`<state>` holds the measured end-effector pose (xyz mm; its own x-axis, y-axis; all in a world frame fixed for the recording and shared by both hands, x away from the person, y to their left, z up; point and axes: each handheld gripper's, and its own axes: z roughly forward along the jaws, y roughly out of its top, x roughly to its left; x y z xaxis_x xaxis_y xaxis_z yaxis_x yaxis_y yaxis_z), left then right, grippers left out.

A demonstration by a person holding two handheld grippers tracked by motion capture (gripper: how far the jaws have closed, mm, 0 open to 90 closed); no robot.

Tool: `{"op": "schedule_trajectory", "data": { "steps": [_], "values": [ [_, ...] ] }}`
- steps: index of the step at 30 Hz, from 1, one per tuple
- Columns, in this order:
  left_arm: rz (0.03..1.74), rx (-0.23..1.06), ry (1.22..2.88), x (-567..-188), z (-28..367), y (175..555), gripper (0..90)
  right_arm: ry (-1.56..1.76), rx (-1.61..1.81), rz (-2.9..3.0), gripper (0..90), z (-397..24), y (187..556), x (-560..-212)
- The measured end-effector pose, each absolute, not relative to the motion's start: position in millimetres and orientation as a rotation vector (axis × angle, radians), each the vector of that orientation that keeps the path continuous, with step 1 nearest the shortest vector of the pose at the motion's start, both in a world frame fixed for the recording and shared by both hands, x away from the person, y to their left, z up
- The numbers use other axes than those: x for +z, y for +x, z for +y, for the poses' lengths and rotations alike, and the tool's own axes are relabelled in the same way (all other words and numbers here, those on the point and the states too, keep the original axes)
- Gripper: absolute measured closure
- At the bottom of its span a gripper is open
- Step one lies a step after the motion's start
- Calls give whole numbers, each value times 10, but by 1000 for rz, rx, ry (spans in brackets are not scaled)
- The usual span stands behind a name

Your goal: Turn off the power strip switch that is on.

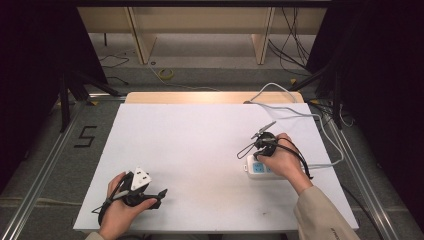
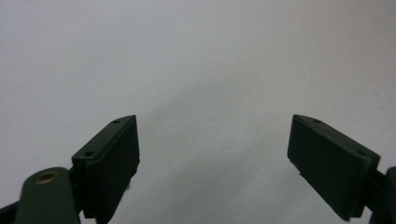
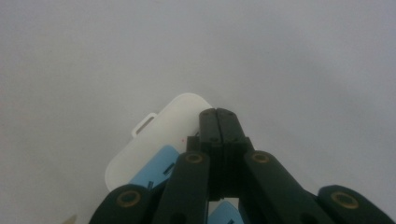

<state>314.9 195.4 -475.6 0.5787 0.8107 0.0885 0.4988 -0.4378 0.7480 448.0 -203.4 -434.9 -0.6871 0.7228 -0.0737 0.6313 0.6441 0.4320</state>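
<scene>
A white power strip (image 1: 256,170) with blue socket faces lies at the right of the white table (image 1: 200,145). My right gripper (image 1: 259,151) is held over its left end, pointing down at it. In the right gripper view the jaws are pressed together with nothing between them, and the tips (image 3: 217,113) sit above the strip's rounded white end (image 3: 159,133); whether they touch it I cannot tell. Near the table's front left my left gripper (image 1: 161,193) rests low in the hand. Its jaws stand wide apart over bare table (image 2: 215,120).
The strip's white cable (image 1: 300,115) loops from its right end toward the table's back right corner and off the edge. A wooden strip (image 1: 210,97) borders the far edge. Dark stands and floor cables surround the table.
</scene>
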Motion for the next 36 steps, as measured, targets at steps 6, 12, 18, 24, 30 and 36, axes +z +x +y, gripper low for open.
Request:
{"op": "schedule_trajectory", "data": {
  "steps": [6, 12, 18, 24, 30, 36],
  "values": [
    [1038, 581, 2120, -4757, 1957, 3149, 166, 1100, 591, 2609, 900, -2056, 4454, -4335],
    [1037, 581, 2121, -4759, 1955, 3151, 166, 1090, 626, 2594, 900, -2065, 4428, -4301],
    [1039, 582, 2120, -4757, 1958, 3149, 166, 1096, 654, 2586, 895, -2083, 4403, -4287],
    [1040, 580, 2120, -4759, 1955, 3150, 167, 1109, 691, 2585, 886, -2124, 4365, -4313],
    [1037, 580, 2128, -4758, 1956, 3150, 168, 1106, 711, 2572, 876, -2165, 4326, -4275],
    [1038, 580, 2125, -4758, 1958, 3149, 168, 1090, 719, 2576, 867, -2184, 4288, -4253]
  ]
}}
